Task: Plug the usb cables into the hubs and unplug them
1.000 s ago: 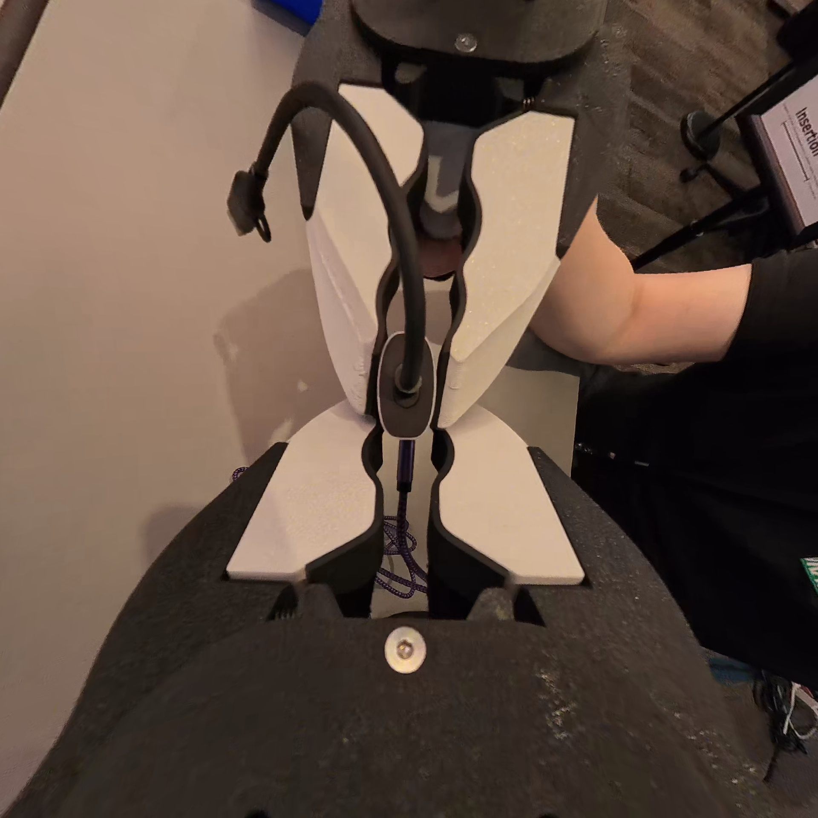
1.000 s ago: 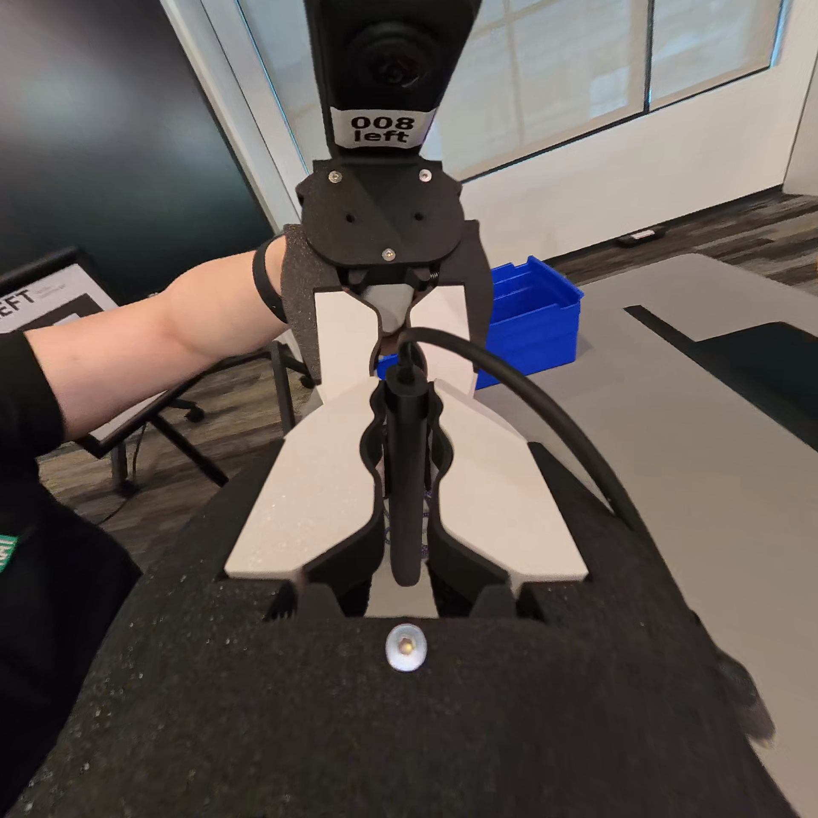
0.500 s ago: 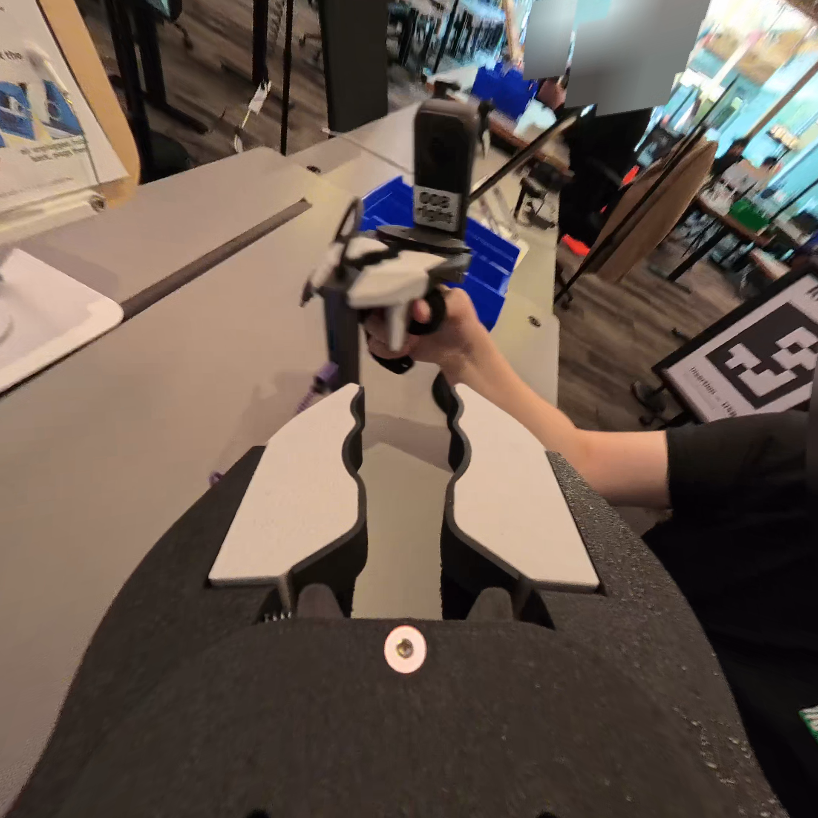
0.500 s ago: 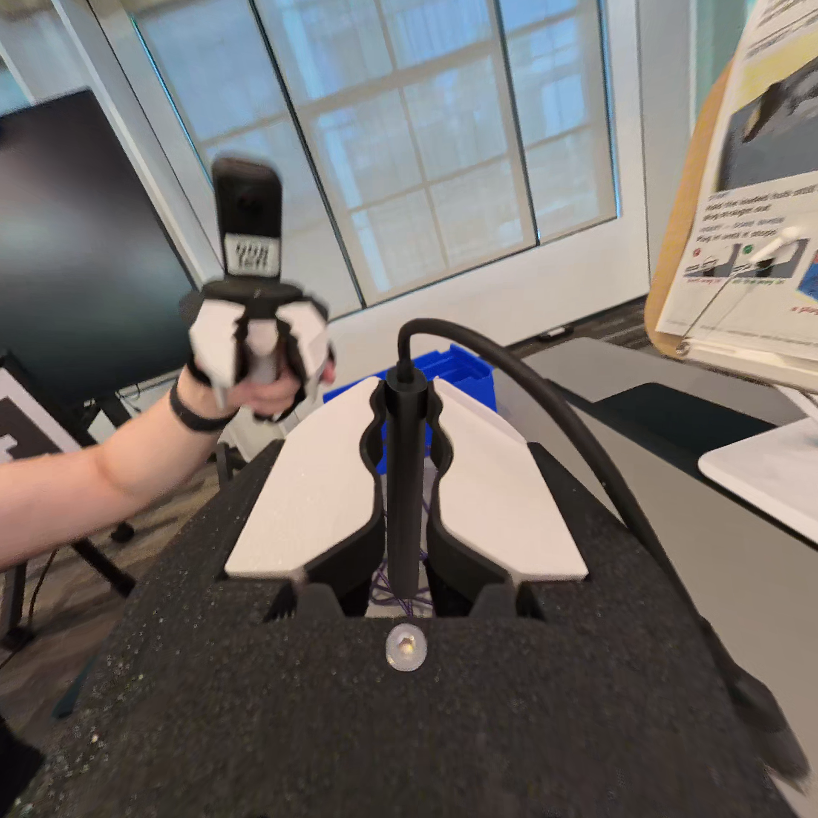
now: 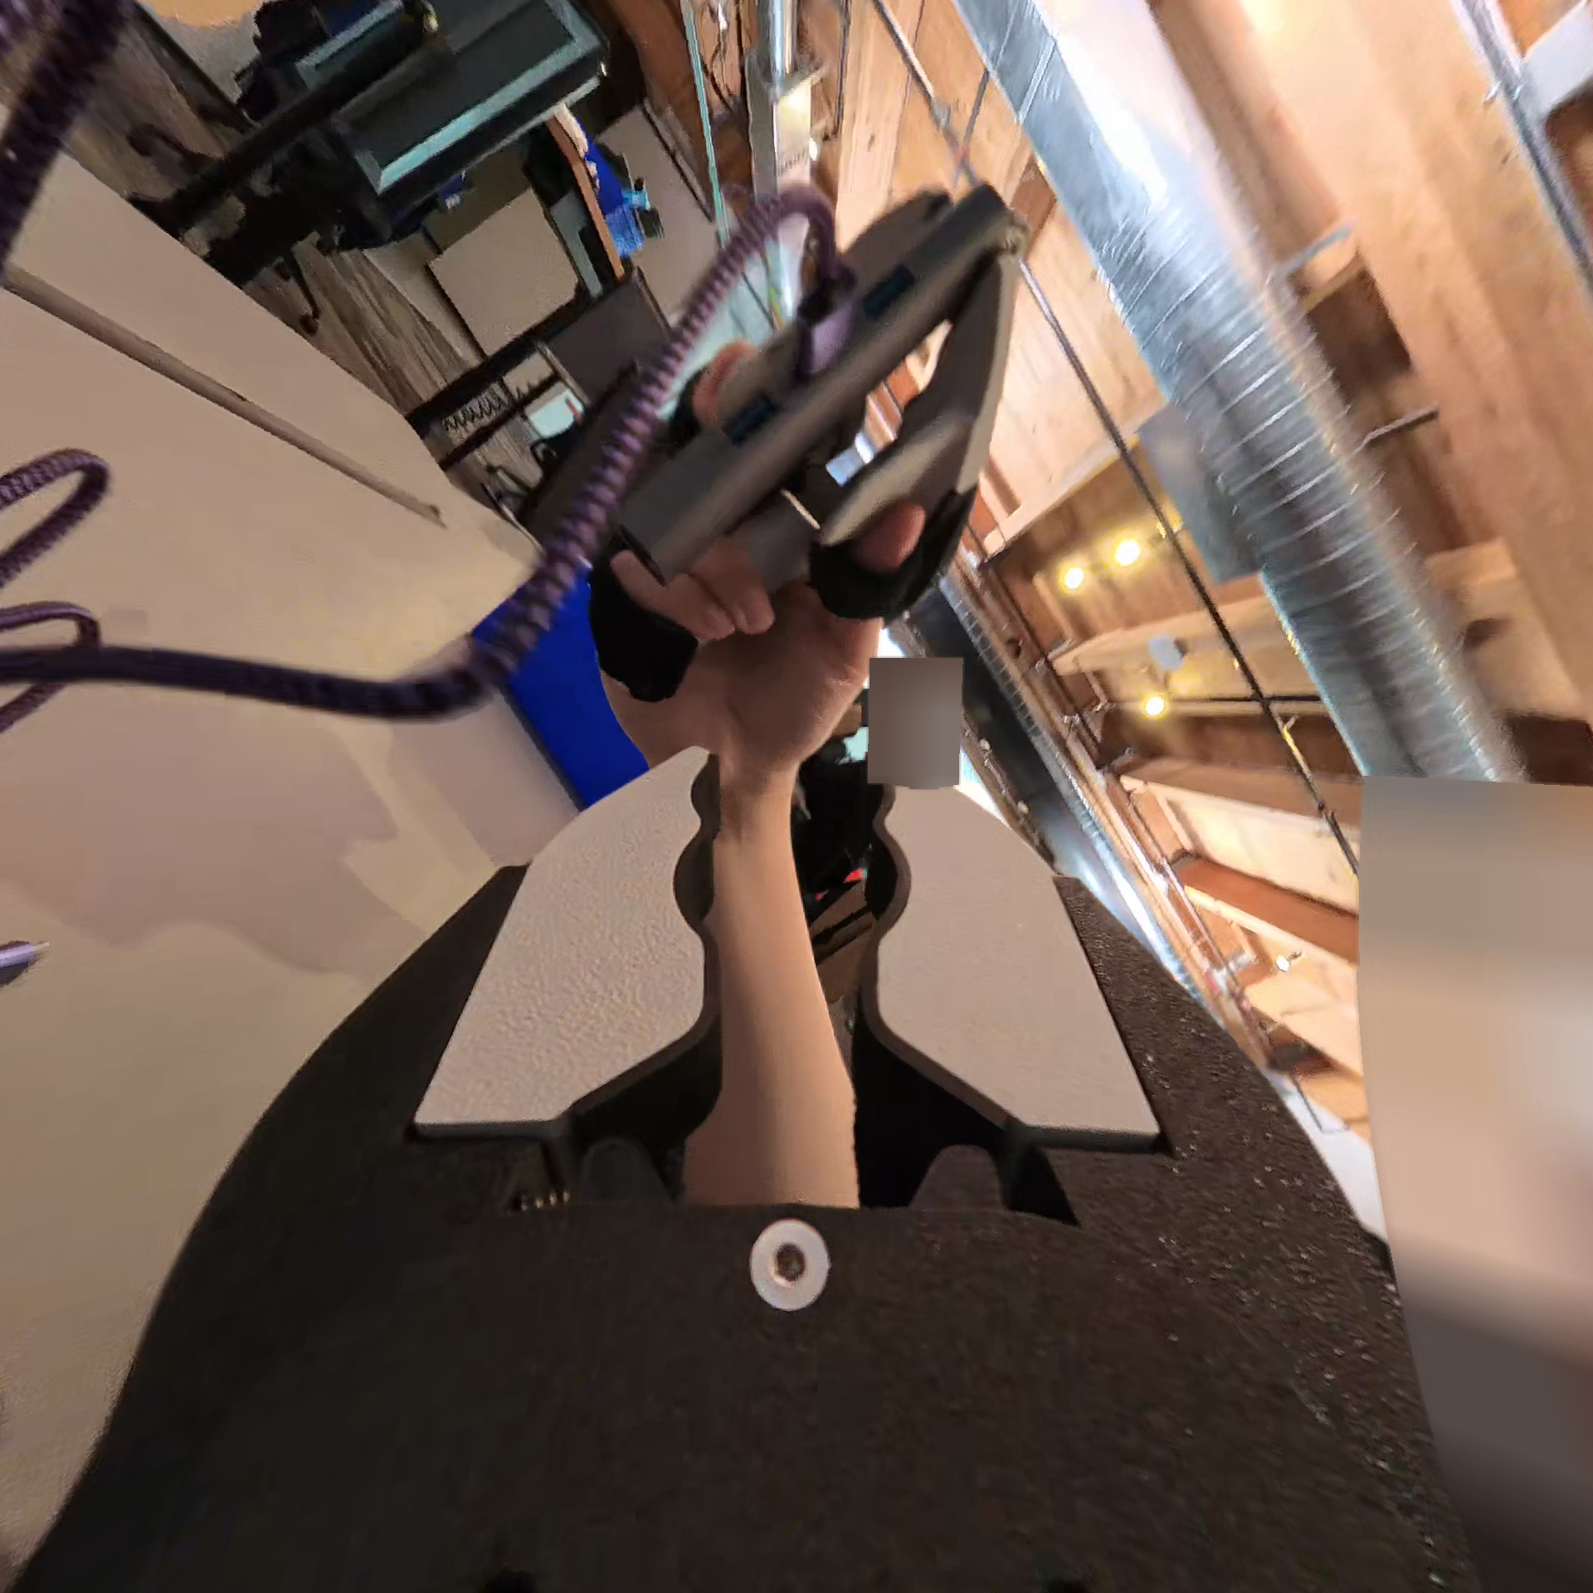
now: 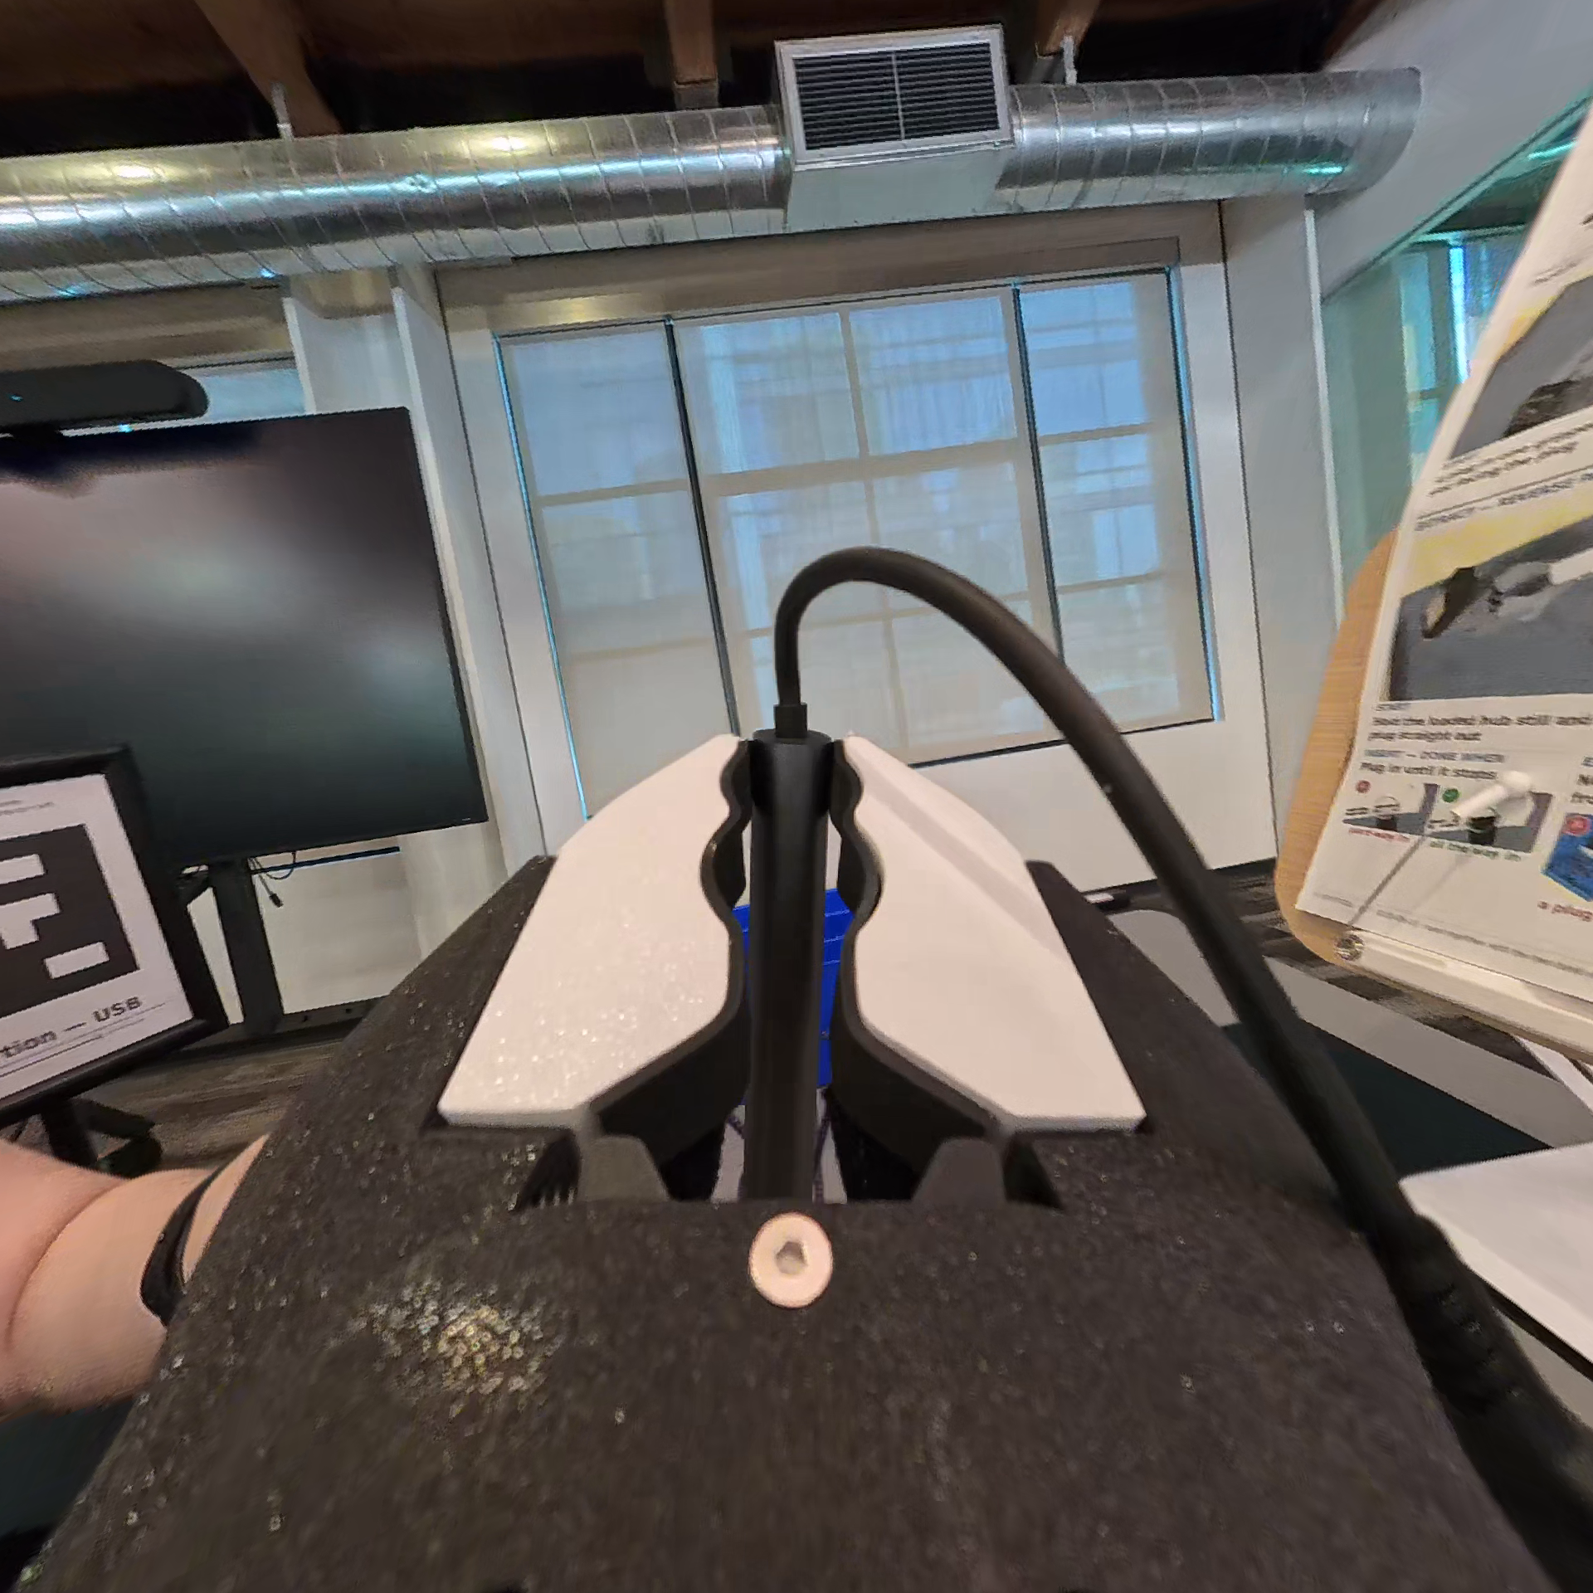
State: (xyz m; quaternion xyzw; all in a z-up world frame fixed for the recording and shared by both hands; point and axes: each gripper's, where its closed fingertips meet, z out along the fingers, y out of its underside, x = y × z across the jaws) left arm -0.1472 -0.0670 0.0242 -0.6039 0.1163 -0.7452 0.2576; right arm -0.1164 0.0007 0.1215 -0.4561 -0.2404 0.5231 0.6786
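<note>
Hub [image 6: 780,965] is staying clenched in my right jaws, purple cable [image 5: 603,448] now plugged in; left jaws are hanging released, backing away.

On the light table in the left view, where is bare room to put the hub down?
The near table, between the left claw and the purple cable, is bare. Farther up, the cable's loops crowd it.

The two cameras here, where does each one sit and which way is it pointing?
Left wrist view: sits on the empty, open left gripper, tilted up at the ceiling duct; shows the forearm and right gripper.
Right wrist view: sits on the right gripper, facing the window; shows a wrist.
Shared: the black hub, its purple cable plugged in.
</note>
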